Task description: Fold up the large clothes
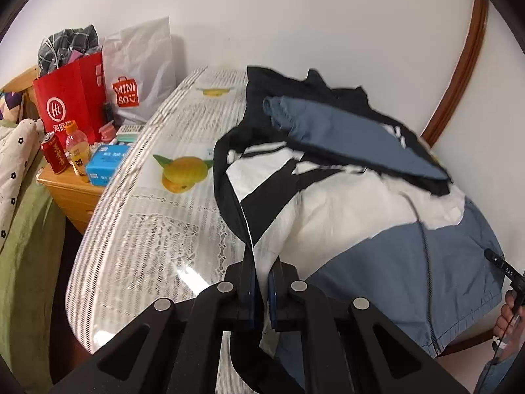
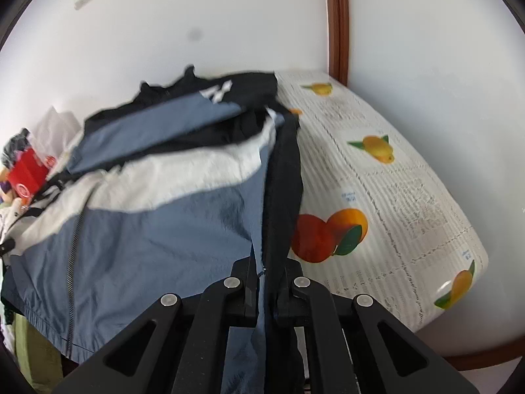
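A large jacket (image 1: 361,216) in blue, white and black lies on a table with a fruit-print lace cloth (image 1: 157,216). One blue sleeve is folded across its upper part. My left gripper (image 1: 262,272) is shut on the jacket's black and white left edge, which rises as a taut ridge into the jaws. In the right wrist view the same jacket (image 2: 157,223) fills the left half, its zip running down the front. My right gripper (image 2: 267,275) is shut on the black and blue right edge, pulled up off the cloth (image 2: 393,203).
A wooden bedside cabinet (image 1: 69,190) at the left carries a red bag (image 1: 69,98), a white shopping bag (image 1: 137,75), a can, a bottle and a blue box. Bedding (image 1: 23,203) hangs at far left. A wooden door frame (image 2: 338,23) stands behind. A hand (image 1: 512,318) shows at far right.
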### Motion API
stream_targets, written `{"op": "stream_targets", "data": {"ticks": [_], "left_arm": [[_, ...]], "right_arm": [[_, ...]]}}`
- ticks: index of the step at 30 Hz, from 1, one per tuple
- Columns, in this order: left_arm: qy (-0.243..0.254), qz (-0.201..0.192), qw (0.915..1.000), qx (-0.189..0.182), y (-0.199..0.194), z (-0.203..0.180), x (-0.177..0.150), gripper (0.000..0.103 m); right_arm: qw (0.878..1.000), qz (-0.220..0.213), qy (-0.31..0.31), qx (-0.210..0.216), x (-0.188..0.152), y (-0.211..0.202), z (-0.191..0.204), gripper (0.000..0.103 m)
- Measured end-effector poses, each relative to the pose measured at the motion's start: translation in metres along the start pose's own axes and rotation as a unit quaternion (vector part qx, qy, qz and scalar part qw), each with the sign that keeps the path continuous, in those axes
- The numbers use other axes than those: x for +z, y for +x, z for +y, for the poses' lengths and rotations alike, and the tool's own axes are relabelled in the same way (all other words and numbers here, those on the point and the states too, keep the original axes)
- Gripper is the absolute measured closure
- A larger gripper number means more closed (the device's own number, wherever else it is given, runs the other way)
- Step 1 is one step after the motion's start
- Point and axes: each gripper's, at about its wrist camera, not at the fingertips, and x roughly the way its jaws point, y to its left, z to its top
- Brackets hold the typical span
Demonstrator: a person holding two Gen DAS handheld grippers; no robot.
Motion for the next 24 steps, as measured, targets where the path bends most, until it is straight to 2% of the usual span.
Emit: {"op": "stream_targets", "data": {"ticks": [4, 8, 17, 24], "left_arm": [[0.009, -0.024, 0.9996, -0.007, -0.013, -0.002, 0.004, 0.097], [-0.001, -0.046, 0.9988, -0.019, -0.017, 0.0, 0.024, 0.097], [0.013, -0.082, 0.9965, -0.004, -0.012, -0.021, 0.074, 0.097], [-0.005, -0.093, 0.9956, 0.002, 0.008, -0.023, 0.114, 0.097]], "right_arm": [[1.0, -0.023, 0.009, 0.011, 0.01, -0.012, -0.002, 0.099], [0.998, -0.044, 0.024, 0.023, 0.026, -0.019, -0.004, 0.099], [0.996, -0.083, 0.017, 0.02, 0.076, -0.015, 0.011, 0.099], [0.995, -0.097, 0.03, 0.019, 0.121, 0.006, 0.014, 0.099]]}}
